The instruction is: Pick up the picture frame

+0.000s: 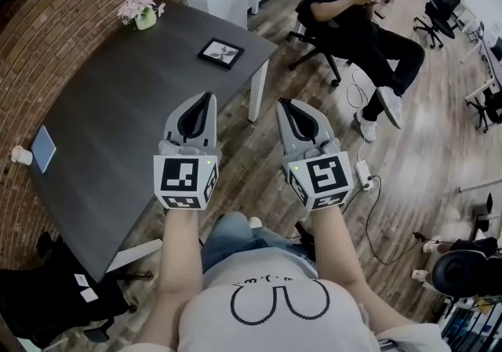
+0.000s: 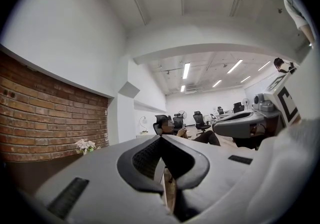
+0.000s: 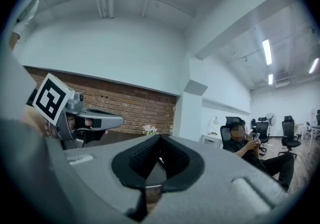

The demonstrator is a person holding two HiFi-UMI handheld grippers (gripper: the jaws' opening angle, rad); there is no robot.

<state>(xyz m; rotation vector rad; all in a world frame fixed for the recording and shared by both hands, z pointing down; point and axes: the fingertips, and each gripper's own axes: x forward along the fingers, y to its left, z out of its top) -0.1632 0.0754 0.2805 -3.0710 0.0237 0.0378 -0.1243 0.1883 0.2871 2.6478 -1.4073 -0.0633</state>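
While the left tool (image 1: 208, 96) and right tool (image 1: 284, 104) are closed empty, the black picture frame (image 1: 220, 52) lies flat.

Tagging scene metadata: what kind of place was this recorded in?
Most likely an open-plan office: a long dark table against a brick wall, a rolling office chair, and a person seated in another.

No words, numbers, labels or brand marks can be read anywhere in these views.
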